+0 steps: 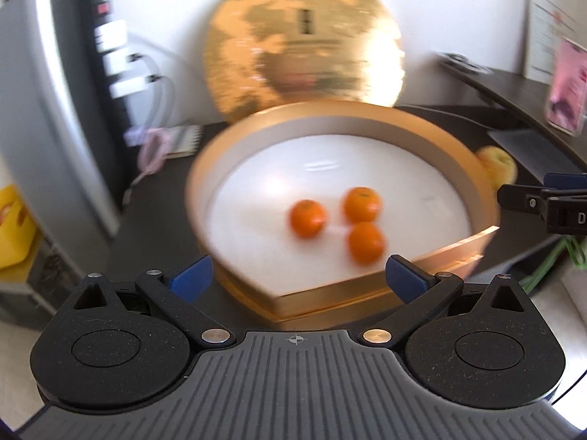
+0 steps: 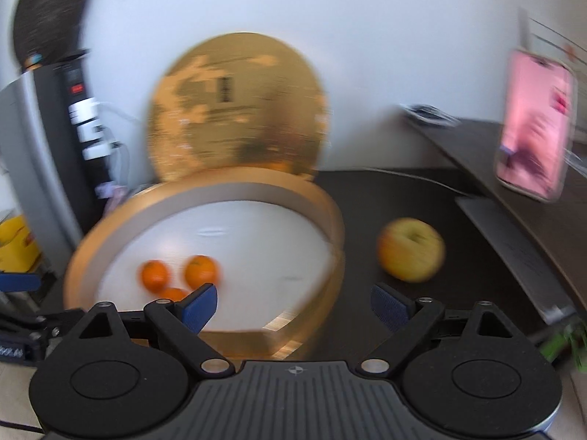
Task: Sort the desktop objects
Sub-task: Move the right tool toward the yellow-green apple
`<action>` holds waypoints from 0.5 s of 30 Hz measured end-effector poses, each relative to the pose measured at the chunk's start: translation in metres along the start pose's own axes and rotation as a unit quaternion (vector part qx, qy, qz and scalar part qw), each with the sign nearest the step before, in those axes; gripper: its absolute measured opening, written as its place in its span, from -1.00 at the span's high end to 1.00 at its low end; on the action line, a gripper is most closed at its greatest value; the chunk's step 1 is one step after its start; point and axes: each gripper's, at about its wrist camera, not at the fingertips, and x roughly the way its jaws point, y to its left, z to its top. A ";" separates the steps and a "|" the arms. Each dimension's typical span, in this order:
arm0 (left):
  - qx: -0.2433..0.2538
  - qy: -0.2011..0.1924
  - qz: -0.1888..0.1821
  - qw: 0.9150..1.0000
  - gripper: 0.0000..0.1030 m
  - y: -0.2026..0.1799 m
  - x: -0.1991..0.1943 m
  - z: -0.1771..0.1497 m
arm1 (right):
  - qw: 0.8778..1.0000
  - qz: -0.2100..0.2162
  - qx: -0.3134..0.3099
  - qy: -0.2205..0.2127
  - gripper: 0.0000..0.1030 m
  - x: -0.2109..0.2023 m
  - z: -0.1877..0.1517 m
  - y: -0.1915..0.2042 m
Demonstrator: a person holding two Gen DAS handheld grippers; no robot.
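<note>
Both my left gripper (image 1: pixel 299 278) and right gripper (image 2: pixel 293 308) stand wide, empty. Three oranges (image 1: pixel 339 222) sit in the box (image 1: pixel 205 168); the apple (image 2: pixel 411 249) lies right of it, blurred, probably round enough to roll away if nudged.

Landmark: the dark desk (image 2: pixel 370 198).
Wall: plain white (image 2: pixel 367 55), rising directly behind the desk.
Shelf: dark raised ledge (image 2: pixel 488 146) along the desk's right side.
Cabinet: grey (image 1: pixel 40 110), left of the desk.
Light: bright, with glare off the wall.
</note>
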 end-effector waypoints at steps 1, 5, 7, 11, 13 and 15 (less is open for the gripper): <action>0.011 0.001 -0.008 1.000 -0.99 -0.009 0.003 0.002 | 1.000 -0.011 0.010 0.000 -0.75 0.001 -0.002 -0.009; 0.057 0.006 -0.038 0.998 -0.99 -0.042 0.015 0.007 | 0.998 -0.042 0.040 0.002 -0.76 0.007 -0.009 -0.037; 0.068 0.007 -0.047 0.997 -0.99 -0.054 0.020 0.010 | 0.997 -0.051 0.049 0.003 -0.76 0.014 -0.010 -0.046; 0.071 0.006 -0.057 0.996 -0.99 -0.064 0.028 0.017 | 0.996 -0.058 0.064 0.006 -0.77 0.032 -0.007 -0.059; 0.069 0.008 -0.057 0.996 -0.99 -0.065 0.032 0.020 | 0.996 -0.063 0.068 0.003 -0.79 0.044 -0.005 -0.067; 0.066 0.012 -0.055 0.996 -0.99 -0.064 0.036 0.022 | 0.995 -0.068 0.073 0.002 -0.79 0.060 -0.002 -0.076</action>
